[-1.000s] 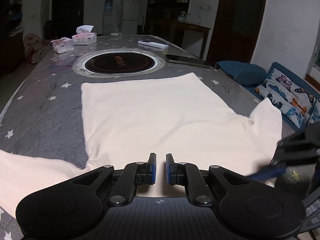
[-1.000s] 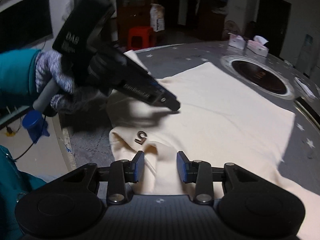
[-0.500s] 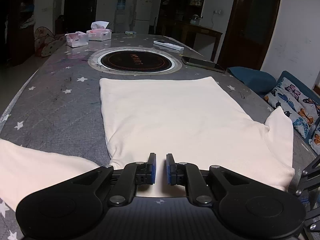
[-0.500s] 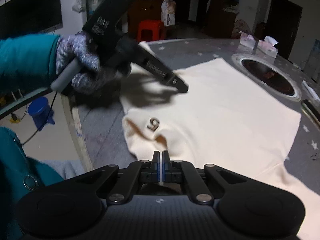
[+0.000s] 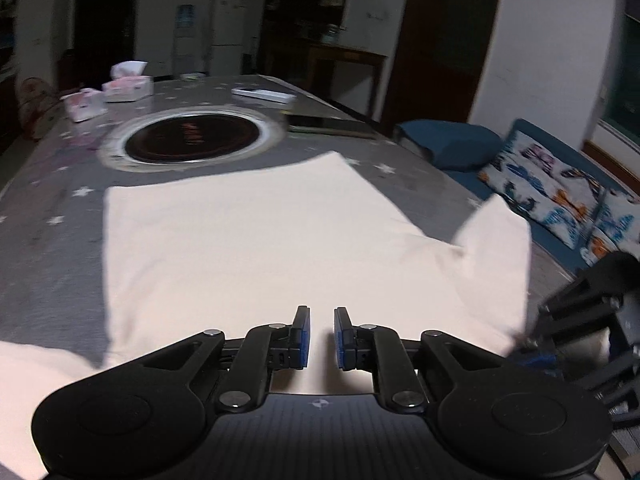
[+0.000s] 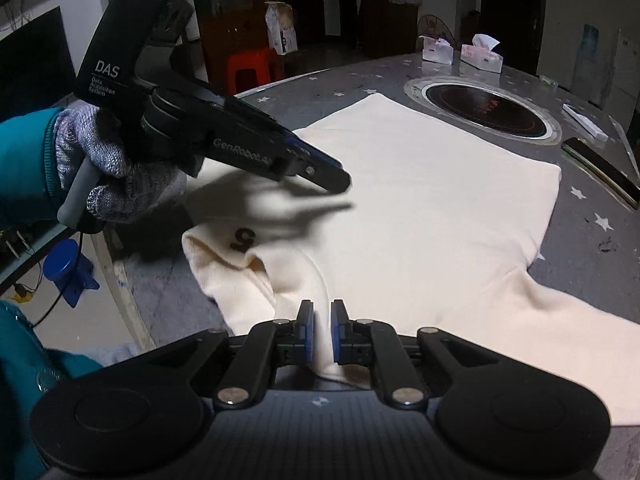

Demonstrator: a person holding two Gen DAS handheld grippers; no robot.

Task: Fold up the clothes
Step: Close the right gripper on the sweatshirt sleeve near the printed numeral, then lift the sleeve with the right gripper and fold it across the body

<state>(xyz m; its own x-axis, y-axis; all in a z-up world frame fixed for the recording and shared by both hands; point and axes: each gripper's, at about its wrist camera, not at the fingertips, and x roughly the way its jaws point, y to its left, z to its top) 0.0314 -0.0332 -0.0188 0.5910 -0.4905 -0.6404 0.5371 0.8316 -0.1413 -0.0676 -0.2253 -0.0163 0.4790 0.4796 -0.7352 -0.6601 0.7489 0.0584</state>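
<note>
A cream shirt (image 5: pixel 248 240) lies flat on the grey star-patterned table (image 5: pixel 52 248), hem toward the round cooktop. In the right wrist view the shirt (image 6: pixel 420 216) shows its neck end with a dark "5" label (image 6: pixel 242 239). My right gripper (image 6: pixel 319 330) is shut on a fold of the shirt's collar edge near the table's rim. My left gripper (image 5: pixel 319 338) is open a narrow gap, empty, above the shirt's near edge. It also shows in the right wrist view (image 6: pixel 316 170), held in a gloved hand above the cloth.
A round cooktop (image 5: pixel 192 140) is set in the table beyond the shirt. Two tissue boxes (image 5: pixel 128 86), a white remote (image 5: pixel 262 95) and a dark phone (image 5: pixel 328 124) lie at the far end. A blue sofa with patterned cushions (image 5: pixel 560 192) stands to the right.
My right gripper's jaws, fully shut half a second ago, now clamp a thicker fold of collar cloth. My left gripper has swung over the shirt, its gap unchanged.
</note>
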